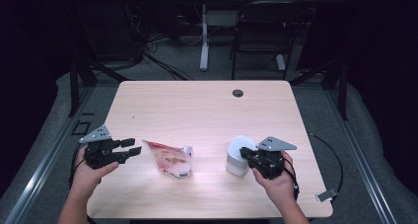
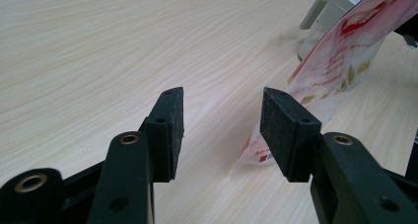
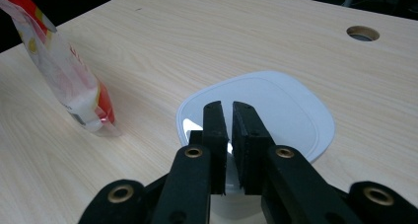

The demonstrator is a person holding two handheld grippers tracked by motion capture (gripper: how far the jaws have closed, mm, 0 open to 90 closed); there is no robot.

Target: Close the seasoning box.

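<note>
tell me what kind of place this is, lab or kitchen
Most likely a lab or recording room, not a kitchen: a bare wooden table ringed by dark curtains, loose cables on the floor behind it, and an office chair at a second desk.

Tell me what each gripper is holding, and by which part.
Nothing is held. The left gripper stands open beside the red-and-clear plastic pouch. The right gripper, jaws slightly apart, sits over the white lidded container, gripping nothing.

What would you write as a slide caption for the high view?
Two hand-held grippers, left gripper and right gripper, flank a red-printed pouch and a white container on a wooden table.
</note>
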